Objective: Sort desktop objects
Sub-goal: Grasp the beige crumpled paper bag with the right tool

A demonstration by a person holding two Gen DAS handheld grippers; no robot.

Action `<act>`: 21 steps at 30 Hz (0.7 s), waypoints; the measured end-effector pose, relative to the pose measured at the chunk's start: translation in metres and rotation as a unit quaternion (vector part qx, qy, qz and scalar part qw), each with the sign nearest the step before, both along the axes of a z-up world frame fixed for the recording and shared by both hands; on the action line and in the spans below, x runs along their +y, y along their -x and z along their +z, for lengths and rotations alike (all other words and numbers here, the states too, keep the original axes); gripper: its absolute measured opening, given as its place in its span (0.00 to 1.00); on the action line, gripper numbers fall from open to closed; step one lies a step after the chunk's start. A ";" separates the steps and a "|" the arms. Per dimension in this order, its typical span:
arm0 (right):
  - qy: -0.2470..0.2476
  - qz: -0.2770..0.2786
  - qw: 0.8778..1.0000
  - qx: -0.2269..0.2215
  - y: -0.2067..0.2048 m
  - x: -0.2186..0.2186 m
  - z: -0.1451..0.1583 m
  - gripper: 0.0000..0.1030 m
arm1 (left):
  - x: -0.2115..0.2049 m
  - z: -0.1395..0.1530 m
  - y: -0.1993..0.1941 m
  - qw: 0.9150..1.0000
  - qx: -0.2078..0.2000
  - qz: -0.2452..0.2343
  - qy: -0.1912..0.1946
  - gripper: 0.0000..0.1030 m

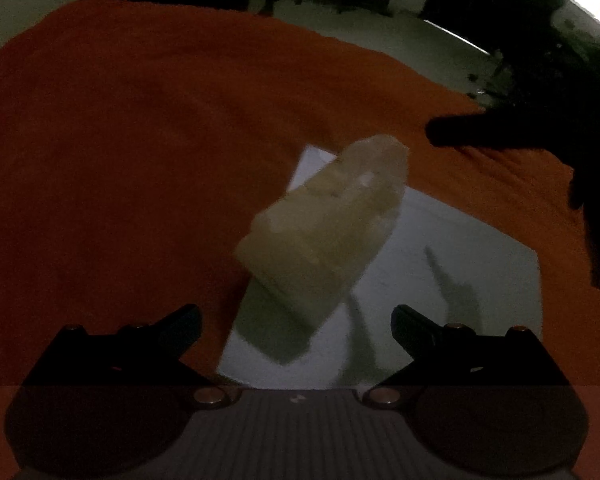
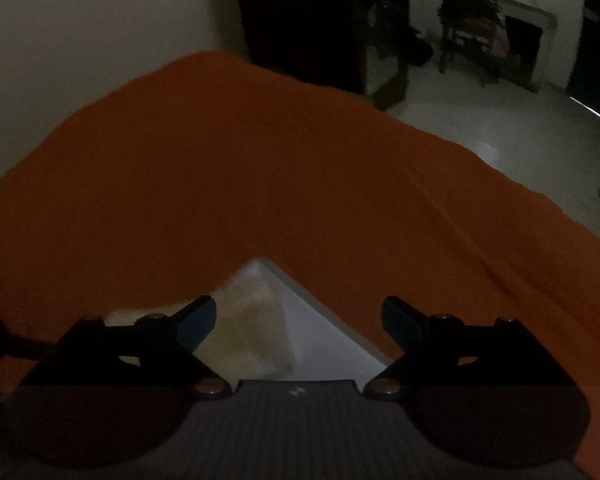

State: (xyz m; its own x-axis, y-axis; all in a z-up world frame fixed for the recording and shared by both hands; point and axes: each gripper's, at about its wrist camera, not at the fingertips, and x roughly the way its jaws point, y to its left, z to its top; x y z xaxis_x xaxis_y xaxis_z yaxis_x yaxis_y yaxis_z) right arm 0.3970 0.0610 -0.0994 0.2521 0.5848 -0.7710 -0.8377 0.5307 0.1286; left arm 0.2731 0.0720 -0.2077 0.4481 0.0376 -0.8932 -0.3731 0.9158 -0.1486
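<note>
Orange cloth (image 1: 140, 140) matt, slightly wrinkled; white sheet (image 1: 460, 248) smooth, paper-like; pale lump (image 1: 324, 232) translucent, rough-faceted, crystal-like.

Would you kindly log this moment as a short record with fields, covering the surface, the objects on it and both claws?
surface: orange cloth covering the table
white sheet: white sheet lying flat on the cloth
pale object: blurred pale translucent object on the sheet; what it is cannot be told
left claw: left claw open, holding nothing, above the sheet's near edge
right claw: right claw open, holding nothing, over a corner of the sheet
lighting: dim
</note>
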 end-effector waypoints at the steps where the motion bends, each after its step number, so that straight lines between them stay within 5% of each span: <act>1: -0.006 0.003 1.000 0.002 -0.002 0.008 -0.002 0.90 | 0.002 -0.003 -0.003 1.000 0.000 0.005 0.001 1.00; 8: 0.033 0.033 0.999 0.000 -0.012 0.052 -0.039 0.86 | 0.009 -0.020 -0.019 1.000 0.009 0.020 -0.006 1.00; 11: 0.047 0.031 0.998 0.028 -0.019 0.054 -0.059 0.67 | 0.012 -0.026 -0.025 1.000 0.014 0.017 -0.001 1.00; 13: 0.027 0.019 0.997 0.069 -0.024 0.049 -0.066 0.38 | 0.013 -0.029 -0.028 1.000 0.021 0.009 -0.004 0.99; 16: 0.030 0.023 0.998 0.042 -0.014 0.042 -0.065 0.17 | 0.013 -0.031 -0.029 1.000 0.014 -0.002 -0.018 0.99; 21: 0.061 -0.034 0.997 0.042 0.002 0.019 -0.065 0.14 | 0.015 -0.037 -0.022 1.000 0.020 -0.008 -0.007 0.99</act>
